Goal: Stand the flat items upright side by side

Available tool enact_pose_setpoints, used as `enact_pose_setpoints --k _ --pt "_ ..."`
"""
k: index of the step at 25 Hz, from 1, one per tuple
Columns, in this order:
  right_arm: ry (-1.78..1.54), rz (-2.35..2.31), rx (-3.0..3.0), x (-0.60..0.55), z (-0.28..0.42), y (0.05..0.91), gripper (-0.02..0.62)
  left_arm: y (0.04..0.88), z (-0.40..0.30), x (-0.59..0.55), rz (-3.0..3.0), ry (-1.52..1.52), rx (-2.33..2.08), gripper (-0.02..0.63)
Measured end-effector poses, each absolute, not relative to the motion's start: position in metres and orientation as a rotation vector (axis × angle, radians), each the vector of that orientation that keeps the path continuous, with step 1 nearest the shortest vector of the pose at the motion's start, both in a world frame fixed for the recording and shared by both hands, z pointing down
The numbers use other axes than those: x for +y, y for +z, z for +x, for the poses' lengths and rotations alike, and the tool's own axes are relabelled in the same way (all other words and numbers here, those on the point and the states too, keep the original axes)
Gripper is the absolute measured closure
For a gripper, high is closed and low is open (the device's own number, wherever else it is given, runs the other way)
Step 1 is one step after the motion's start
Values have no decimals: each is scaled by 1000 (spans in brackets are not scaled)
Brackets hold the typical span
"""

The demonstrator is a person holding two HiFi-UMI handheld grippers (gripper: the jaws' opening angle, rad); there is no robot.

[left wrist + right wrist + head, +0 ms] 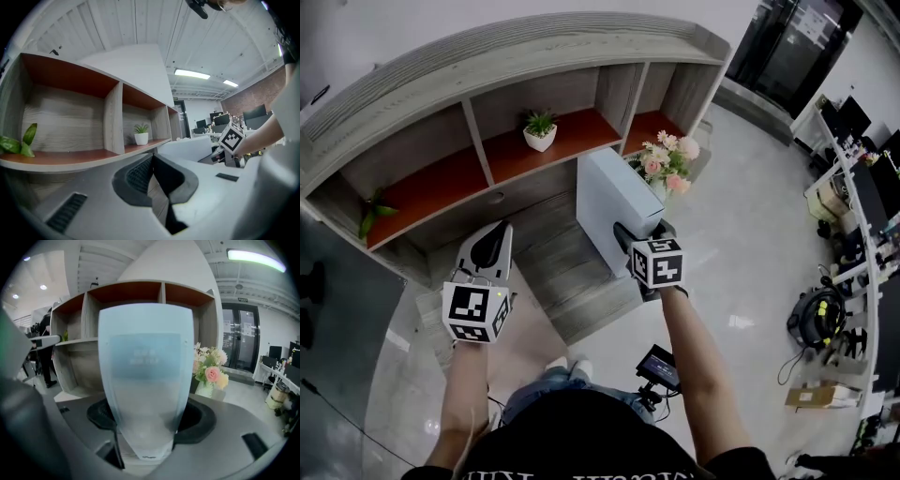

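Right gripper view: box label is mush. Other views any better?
Right gripper view: the white box fills the centre, apparently too near the lens, print soft, edges bowed by fisheye. Head view: box sharp, no print visible. Left gripper view: ceiling lamps glare.

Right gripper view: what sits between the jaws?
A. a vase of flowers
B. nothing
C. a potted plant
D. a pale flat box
D: the box fills the gap between the jaws, while the flowers stand behind it to the right.
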State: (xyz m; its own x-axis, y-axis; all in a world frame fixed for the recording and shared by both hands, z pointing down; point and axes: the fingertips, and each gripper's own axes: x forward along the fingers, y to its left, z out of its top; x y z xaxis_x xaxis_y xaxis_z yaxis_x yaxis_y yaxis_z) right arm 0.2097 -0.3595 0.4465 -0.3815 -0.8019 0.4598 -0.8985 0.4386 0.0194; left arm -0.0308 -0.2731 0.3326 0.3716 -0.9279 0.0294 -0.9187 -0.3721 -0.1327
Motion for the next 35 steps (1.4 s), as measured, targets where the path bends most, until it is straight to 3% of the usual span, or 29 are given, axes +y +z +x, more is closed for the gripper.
enact_pose_setpoints --k 35 --pt "459 1445 -2220 -438 185 468 258 352 -53 -267 -2432 -219 1916 594"
